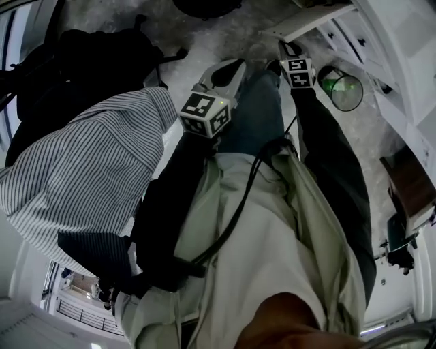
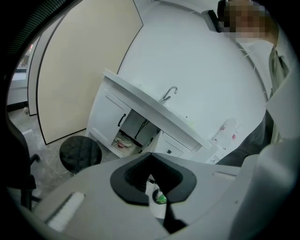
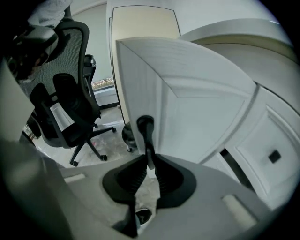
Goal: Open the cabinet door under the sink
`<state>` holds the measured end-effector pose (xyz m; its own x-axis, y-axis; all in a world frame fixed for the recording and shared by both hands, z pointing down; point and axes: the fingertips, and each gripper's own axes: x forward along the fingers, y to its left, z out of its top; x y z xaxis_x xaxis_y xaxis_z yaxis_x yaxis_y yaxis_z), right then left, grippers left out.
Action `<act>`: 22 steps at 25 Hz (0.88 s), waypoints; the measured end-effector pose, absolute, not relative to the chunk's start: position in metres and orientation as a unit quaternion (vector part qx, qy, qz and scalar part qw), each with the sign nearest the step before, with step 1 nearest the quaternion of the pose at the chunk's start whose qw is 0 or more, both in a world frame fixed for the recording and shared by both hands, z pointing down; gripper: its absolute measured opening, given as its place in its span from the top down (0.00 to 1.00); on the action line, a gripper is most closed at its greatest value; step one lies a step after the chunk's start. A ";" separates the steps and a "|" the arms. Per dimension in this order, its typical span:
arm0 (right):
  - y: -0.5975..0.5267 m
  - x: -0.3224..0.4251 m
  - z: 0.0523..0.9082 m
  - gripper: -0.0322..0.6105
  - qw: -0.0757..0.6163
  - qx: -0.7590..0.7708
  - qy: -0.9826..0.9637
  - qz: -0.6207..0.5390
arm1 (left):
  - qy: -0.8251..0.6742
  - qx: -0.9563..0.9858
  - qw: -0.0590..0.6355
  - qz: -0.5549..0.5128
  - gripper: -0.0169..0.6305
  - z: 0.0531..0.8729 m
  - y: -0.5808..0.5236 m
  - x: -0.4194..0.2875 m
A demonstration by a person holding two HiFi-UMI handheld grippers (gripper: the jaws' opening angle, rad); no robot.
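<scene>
In the right gripper view, the white cabinet door (image 3: 197, 93) stands swung out toward me, edge-on. Its black bar handle (image 3: 145, 133) runs down between the pads of my right gripper (image 3: 149, 163), which is shut on it. The head view shows that gripper (image 1: 289, 49) reaching to the door's edge (image 1: 310, 20) at the top. My left gripper (image 1: 234, 69) hangs beside it, away from the cabinet, shut on nothing (image 2: 150, 160). The left gripper view shows the sink counter (image 2: 154, 105) with its faucet (image 2: 169, 92) from farther off, and the dark opening (image 2: 138, 127) beneath it.
A round bin with something green inside (image 1: 343, 88) stands by the cabinet base. A black stool (image 2: 80, 153) sits left of the sink unit. A black office chair (image 3: 65, 103) is behind, and a person in a striped shirt (image 1: 88, 170) stands close on my left.
</scene>
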<state>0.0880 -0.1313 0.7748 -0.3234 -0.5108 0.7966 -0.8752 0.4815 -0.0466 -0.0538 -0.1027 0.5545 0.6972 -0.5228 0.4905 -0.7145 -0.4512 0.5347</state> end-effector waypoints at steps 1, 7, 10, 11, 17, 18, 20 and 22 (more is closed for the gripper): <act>-0.115 0.105 0.776 0.88 0.378 0.452 -0.767 0.254 | -0.366 0.844 0.371 0.129 0.96 0.554 -0.099 -0.049; -0.092 0.130 0.780 0.87 0.376 0.407 -0.782 0.284 | -0.373 0.845 0.359 0.136 0.96 0.543 -0.074 -0.017; -0.098 0.125 0.776 0.87 0.372 0.426 -0.771 0.291 | -0.393 0.840 0.349 0.137 0.96 0.535 -0.059 -0.009; -0.096 0.128 0.774 0.87 0.352 0.445 -0.763 0.308 | -0.400 0.838 0.345 0.136 0.96 0.532 -0.056 -0.007; -0.038 0.145 0.751 0.86 0.260 0.484 -0.751 0.367 | -0.459 0.813 0.338 0.118 0.96 0.518 -0.038 -0.005; -0.029 0.146 0.739 0.86 0.251 0.483 -0.757 0.361 | -0.465 0.809 0.339 0.119 0.96 0.518 -0.033 -0.004; -0.011 0.143 0.712 0.86 0.230 0.480 -0.768 0.356 | -0.473 0.805 0.334 0.130 0.96 0.517 -0.020 -0.003; 0.004 0.134 0.679 0.86 0.202 0.472 -0.780 0.357 | -0.474 0.804 0.330 0.141 0.96 0.516 -0.007 -0.002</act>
<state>0.1343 0.0040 0.6793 -0.4726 -0.5924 0.6525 -0.8810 0.2987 -0.3669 -0.0018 -0.0068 0.5160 0.5112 -0.6693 0.5392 -0.8552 -0.3335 0.3969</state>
